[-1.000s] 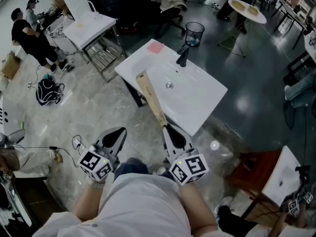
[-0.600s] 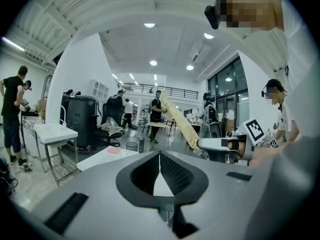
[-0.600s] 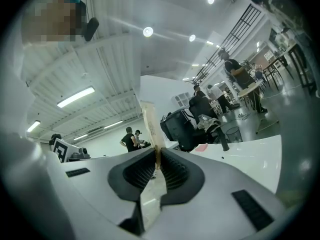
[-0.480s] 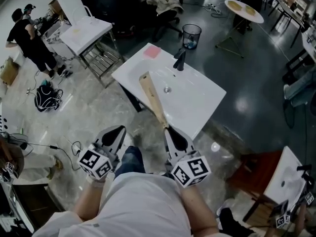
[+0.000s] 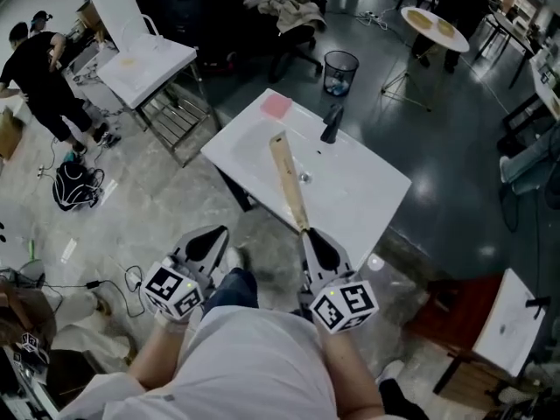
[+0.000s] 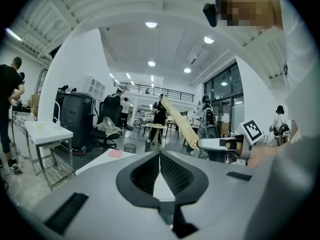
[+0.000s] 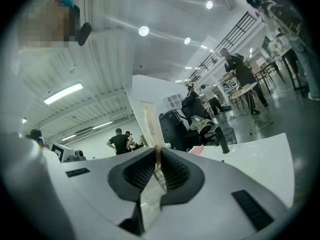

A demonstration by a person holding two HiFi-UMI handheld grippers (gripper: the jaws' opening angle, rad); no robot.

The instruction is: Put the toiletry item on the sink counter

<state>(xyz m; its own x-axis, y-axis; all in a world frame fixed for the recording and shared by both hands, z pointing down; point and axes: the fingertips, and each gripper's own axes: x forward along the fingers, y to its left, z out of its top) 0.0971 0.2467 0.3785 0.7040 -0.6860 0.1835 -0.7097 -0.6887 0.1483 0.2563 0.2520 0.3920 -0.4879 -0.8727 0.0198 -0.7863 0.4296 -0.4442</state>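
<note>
The left hand-held gripper (image 5: pixel 213 237) is held closed and empty. One end of the long beige packet (image 5: pixel 287 178) is clamped in the right hand-held gripper (image 5: pixel 311 237). The packet is angled upward over the white sink (image 5: pixel 367 191), short of the faucet (image 5: pixel 331 125).

Pale marble floor (image 5: pixel 175 201); wire bin (image 5: pixel 340 70); round table (image 5: pixel 435 23).

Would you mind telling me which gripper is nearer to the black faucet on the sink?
Right. The right gripper, shut on the long beige packet, sits at the near edge of the sink, in line with the faucet. The left gripper hangs over the floor, farther left.
</note>
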